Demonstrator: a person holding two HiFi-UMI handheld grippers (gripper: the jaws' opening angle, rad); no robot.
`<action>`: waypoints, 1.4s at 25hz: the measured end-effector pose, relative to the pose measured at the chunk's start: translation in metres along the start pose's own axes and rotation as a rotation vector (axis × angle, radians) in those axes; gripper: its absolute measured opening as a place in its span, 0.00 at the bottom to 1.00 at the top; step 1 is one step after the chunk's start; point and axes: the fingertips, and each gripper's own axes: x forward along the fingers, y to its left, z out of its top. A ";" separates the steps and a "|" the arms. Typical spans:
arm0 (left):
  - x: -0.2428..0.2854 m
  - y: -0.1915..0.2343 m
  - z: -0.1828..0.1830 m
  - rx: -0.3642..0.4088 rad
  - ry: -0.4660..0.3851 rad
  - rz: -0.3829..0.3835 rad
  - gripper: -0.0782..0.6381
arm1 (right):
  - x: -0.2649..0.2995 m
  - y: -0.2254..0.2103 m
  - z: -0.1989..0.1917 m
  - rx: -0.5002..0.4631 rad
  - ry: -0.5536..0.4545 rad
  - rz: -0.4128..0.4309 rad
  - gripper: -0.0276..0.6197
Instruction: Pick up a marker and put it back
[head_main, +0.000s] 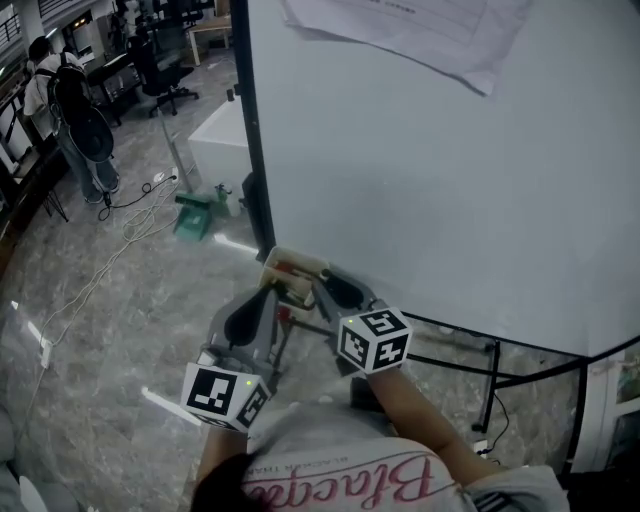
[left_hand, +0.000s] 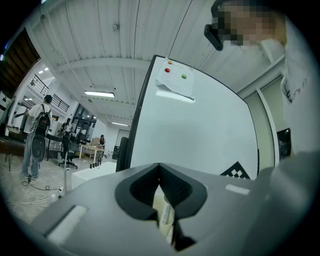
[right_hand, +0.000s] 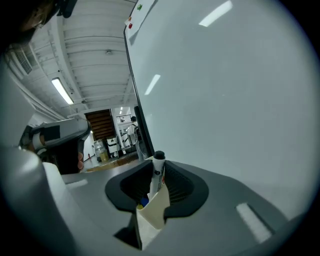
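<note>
A cream marker holder (head_main: 290, 268) sits at the lower left edge of the whiteboard (head_main: 430, 170). A marker (right_hand: 157, 176) with a black cap stands upright in this holder (right_hand: 155, 212), beside blue and yellow ones. My right gripper (right_hand: 157, 167) reaches in from the right (head_main: 322, 285), and its pads close on the marker's upper body. My left gripper (head_main: 272, 292) comes from the left. In its own view the jaws (left_hand: 160, 172) meet at the tips, with the cream holder (left_hand: 165, 215) pinched between the pads lower down.
A sheet of paper (head_main: 420, 30) hangs at the board's top. The board's black stand (head_main: 490, 380) runs below my right arm. On the marble floor to the left lie cables (head_main: 130, 220), a green object (head_main: 193, 215) and a white box (head_main: 220, 135). A person with a backpack (head_main: 80, 120) stands far left.
</note>
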 end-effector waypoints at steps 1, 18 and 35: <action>0.001 0.000 -0.001 -0.002 0.001 -0.002 0.11 | 0.000 -0.001 0.000 -0.025 0.006 -0.007 0.18; 0.004 -0.002 -0.002 -0.049 -0.025 -0.029 0.11 | -0.084 0.041 0.078 -0.250 -0.233 0.088 0.04; 0.005 -0.009 0.006 -0.050 -0.040 -0.057 0.11 | -0.097 0.047 0.077 -0.316 -0.213 0.021 0.04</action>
